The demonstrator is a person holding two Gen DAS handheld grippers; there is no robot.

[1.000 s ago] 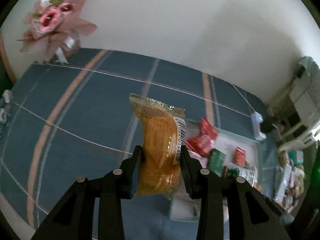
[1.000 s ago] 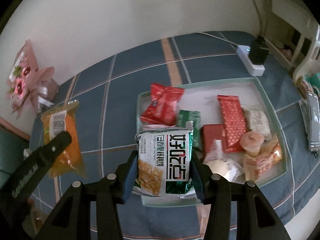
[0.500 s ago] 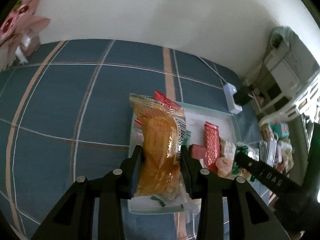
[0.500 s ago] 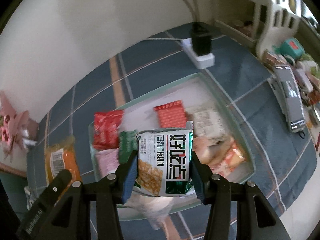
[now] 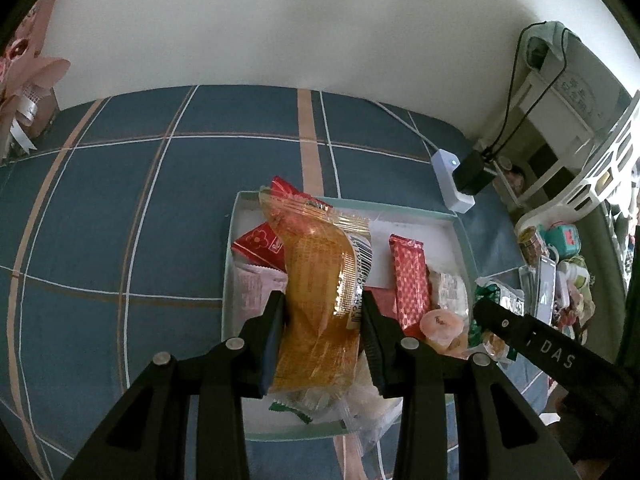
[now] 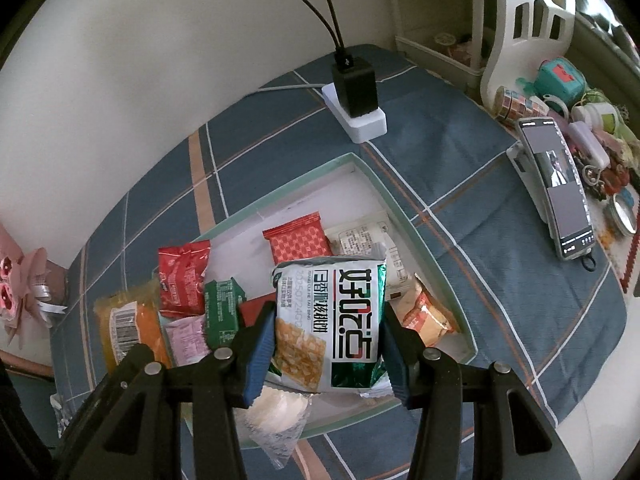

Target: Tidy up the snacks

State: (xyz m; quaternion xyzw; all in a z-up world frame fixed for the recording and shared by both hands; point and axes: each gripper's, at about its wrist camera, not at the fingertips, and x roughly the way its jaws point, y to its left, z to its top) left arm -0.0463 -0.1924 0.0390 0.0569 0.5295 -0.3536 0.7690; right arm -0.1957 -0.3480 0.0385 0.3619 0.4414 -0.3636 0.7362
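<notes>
While over the tray (image 5: pixel 460 220), orange packet (image 5: pixel 320 300) clamped in left hand-held gripper (image 5: pixel 322 316), green-white packet (image 6: pixel 332 320) in right hand-held gripper (image 6: pixel 330 334).

We see both views in soft, dim daylight with a cool cast; the wall (image 5: pixel 280 28) is evenly lit and bears only faint shadows. The fisheye lenses bend the cloth's (image 5: pixel 120 208) straight stripes into curves and darken the corners to black. Glare glints on the orange packet (image 5: pixel 320 300) and the green-and-white packet (image 6: pixel 336 320). Things at the right edge of the left view look smeared and hard to read; the centres stay sharp.
</notes>
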